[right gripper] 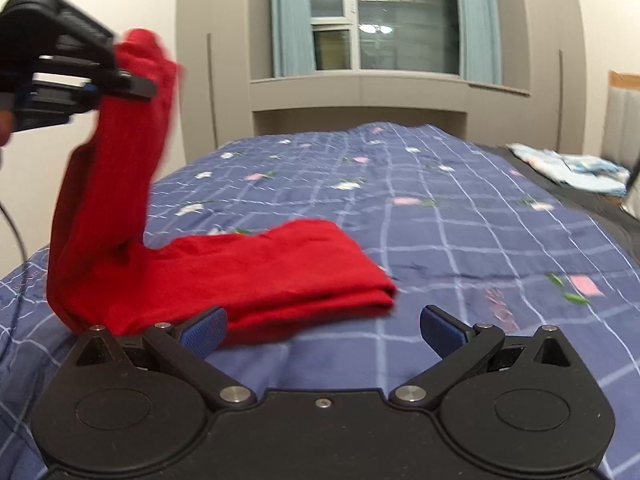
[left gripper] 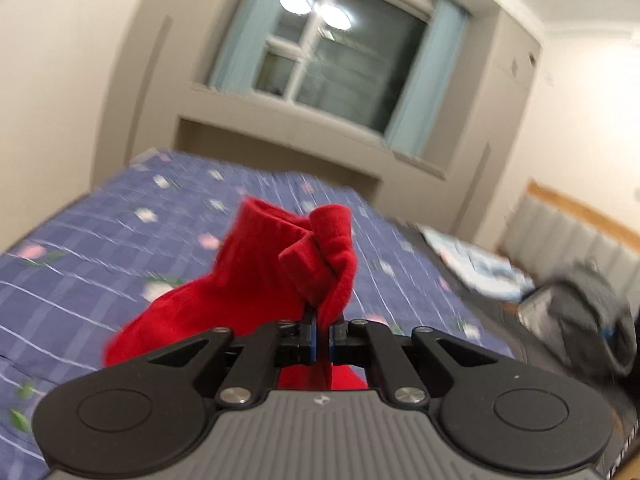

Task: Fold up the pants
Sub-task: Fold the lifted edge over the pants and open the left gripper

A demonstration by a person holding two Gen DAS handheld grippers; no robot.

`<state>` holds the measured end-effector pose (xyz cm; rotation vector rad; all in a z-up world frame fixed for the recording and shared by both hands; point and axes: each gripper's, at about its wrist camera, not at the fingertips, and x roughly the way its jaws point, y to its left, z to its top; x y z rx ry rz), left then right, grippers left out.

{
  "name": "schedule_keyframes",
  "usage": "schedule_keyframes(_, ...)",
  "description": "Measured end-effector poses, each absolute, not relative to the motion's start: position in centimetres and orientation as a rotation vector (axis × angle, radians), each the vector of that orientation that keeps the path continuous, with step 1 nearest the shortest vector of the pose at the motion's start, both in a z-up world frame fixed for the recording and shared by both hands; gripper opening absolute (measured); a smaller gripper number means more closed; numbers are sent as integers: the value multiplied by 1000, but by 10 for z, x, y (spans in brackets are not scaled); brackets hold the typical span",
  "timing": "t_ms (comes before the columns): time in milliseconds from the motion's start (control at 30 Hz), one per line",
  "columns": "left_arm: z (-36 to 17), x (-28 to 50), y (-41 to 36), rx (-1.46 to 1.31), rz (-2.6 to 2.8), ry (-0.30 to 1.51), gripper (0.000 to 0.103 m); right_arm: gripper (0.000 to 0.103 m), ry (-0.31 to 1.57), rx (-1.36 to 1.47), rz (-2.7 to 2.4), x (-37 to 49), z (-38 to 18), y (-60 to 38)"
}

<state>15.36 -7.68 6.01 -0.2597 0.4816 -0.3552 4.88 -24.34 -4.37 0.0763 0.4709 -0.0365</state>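
One red pants (right gripper: 256,276) on bed (right gripper: 460,220); left gripper (left gripper: 323,320) clamps cuffs, right gripper (right gripper: 323,330) gapes wide, empty.

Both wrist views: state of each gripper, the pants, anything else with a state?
left gripper: shut on the pants, raised above the bed.
right gripper: open, empty, low over the bedspread.
red pants: one end lifted, rest lying flat.
curtains: drawn aside.

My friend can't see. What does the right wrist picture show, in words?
Red pants lie partly on a blue checked bedspread, and the left tongs are shut on one end, holding it up in the air. The right tongs hang open just above the bed, holding nothing. Behind the bed is a dark window with light blue curtains.
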Motion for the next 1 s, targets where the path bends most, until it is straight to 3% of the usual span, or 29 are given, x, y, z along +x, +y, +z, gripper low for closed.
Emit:
schedule_keyframes(333, -11, 165, -139, -183, -368, 760, 7, 102, 516, 131, -65, 31, -55, -266)
schedule_keyframes(400, -12, 162, -135, -192, -383, 791, 17, 102, 524, 134, -65, 30, -58, -266)
schedule_keyframes(467, -13, 165, -128, -212, -400, 821, 46, 102, 529, 133, -63, 29, -59, -265)
schedule_keyframes(533, -9, 163, -125, -232, -387, 831, 65, 102, 536, 129, -63, 30, -60, -264)
schedule_keyframes(833, 6, 152, -91, -316, -369, 829, 89, 102, 564, 143, -62, 32, -66, -265)
schedule_keyframes(933, 11, 144, -73, -316, -298, 796, 101, 103, 570, 138, -61, 33, -69, -264)
schedule_keyframes(1000, 13, 138, -59, -299, -231, 756, 102, 103, 572, 136, -60, 34, -70, -264)
